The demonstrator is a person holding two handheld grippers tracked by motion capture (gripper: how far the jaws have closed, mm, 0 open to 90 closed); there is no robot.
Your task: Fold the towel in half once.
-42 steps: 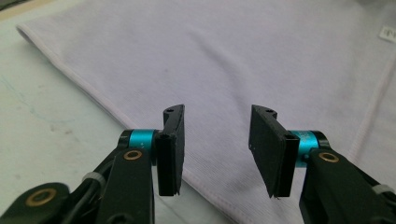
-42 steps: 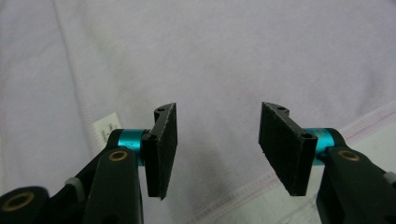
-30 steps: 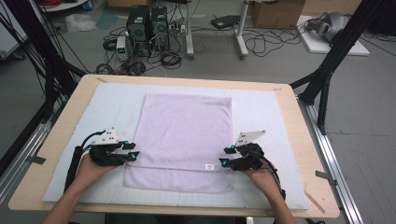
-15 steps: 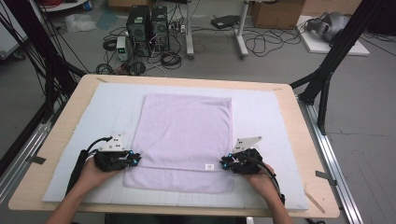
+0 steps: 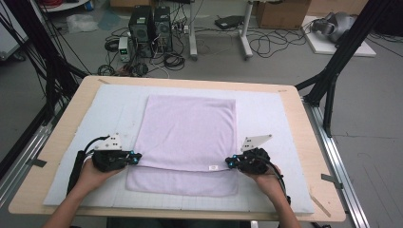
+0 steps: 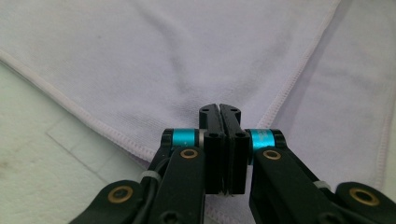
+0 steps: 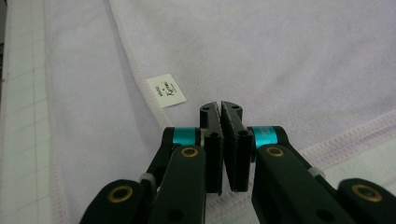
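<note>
**Both grippers pinched on the towel's folded layer**

A lilac towel (image 5: 187,137) lies flat on the pale mat (image 5: 266,118) in the middle of the wooden table (image 5: 304,142), its long axis running away from the person. Its near part looks doubled, with an upper layer whose hem crosses just short of the near edge.

The left gripper (image 5: 135,158) sits at that layer's left corner, the right gripper (image 5: 229,163) at its right corner beside the small white label (image 5: 213,167). Both pairs of jaws have just been closing and now stand pressed together, each apparently nipping the hem (image 6: 280,93) of the upper layer.

The step in hand seems to be gripping for a fold. The next move calls for lifting both corners evenly and keeping the cloth taut between them.
</note>
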